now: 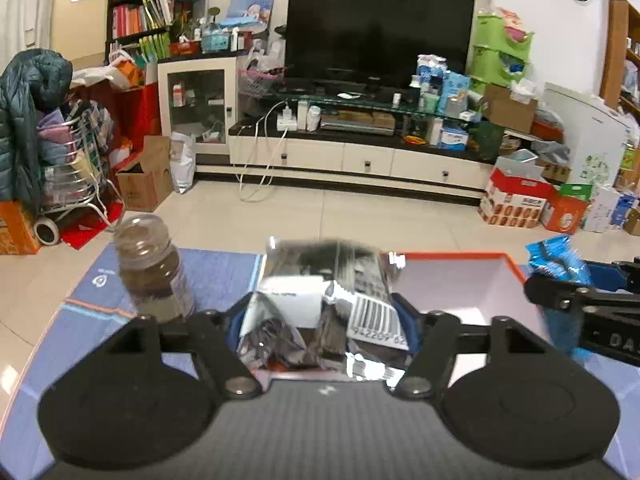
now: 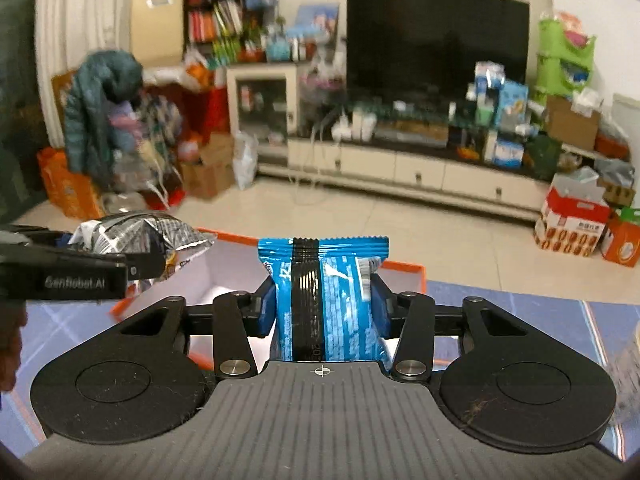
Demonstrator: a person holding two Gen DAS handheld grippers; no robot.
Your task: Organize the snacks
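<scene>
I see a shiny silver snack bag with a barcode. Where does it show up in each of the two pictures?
Left wrist view: the crinkled silver foil snack bag sits low in the centre, pinched in the left claw.
Right wrist view: the same bag is at the left edge, held out over the box.
Shared landmark: the orange-rimmed open box with a white inside lies just beyond the bag in both.

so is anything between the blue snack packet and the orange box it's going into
Nothing visible blocks it. The right claw holds the blue snack packet just in front of the open orange box, whose white inside looks bare. The left claw, with its silver snack packet, is off to the left, over the box's other side.
</scene>
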